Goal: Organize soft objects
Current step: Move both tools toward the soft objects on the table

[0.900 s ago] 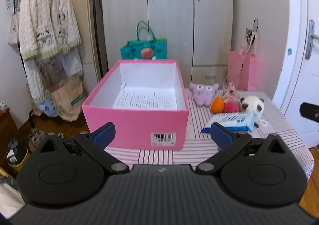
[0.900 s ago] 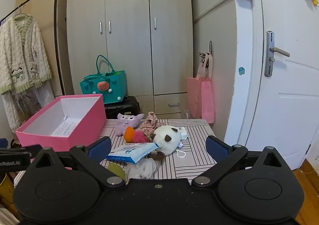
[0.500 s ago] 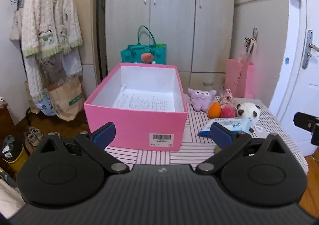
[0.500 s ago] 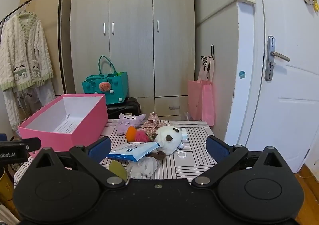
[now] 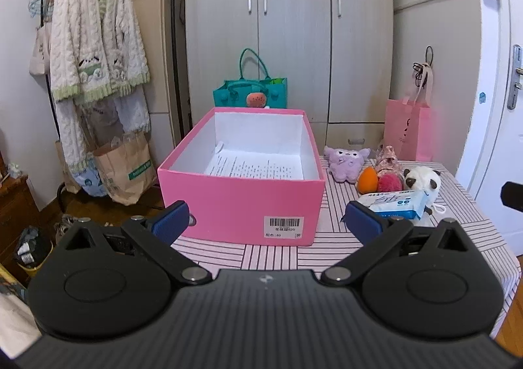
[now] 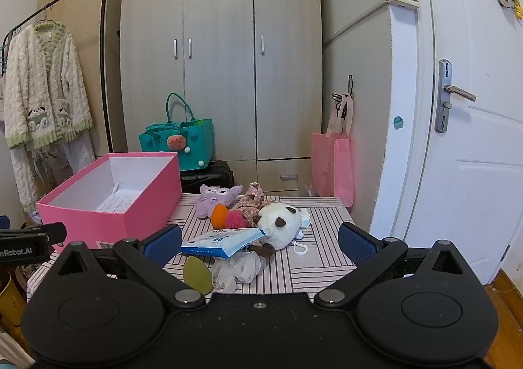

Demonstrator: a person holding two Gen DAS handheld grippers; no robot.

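An open pink box point(image 5: 242, 202) point(image 6: 108, 221) with a printed sheet inside sits on the striped table point(image 5: 464, 231). To its right lie a purple plush point(image 5: 346, 161) point(image 6: 214, 197), an orange and pink toy point(image 6: 228, 218), a floral cloth point(image 6: 253, 202), a white panda plush point(image 5: 423, 184) point(image 6: 282, 228), a blue wipes pack point(image 5: 395, 205) point(image 6: 225, 241), a white mesh puff point(image 6: 238, 269) and a green leaf-shaped piece point(image 6: 197, 274). My left gripper point(image 5: 266, 221) hangs open before the box. My right gripper point(image 6: 260, 243) hangs open, short of the toys, holding nothing.
A grey wardrobe point(image 6: 222, 58) stands behind the table, with a teal bag point(image 5: 251, 96) and a pink bag point(image 6: 333, 166) in front of it. A clothes rack with a knitted cardigan point(image 5: 94, 42) is at the left. A white door point(image 6: 474, 127) is at the right.
Both grippers have drawn back from the table and risen a little; the box and toys look smaller and lower in view. The jaws stay wide and nothing on the table moved.
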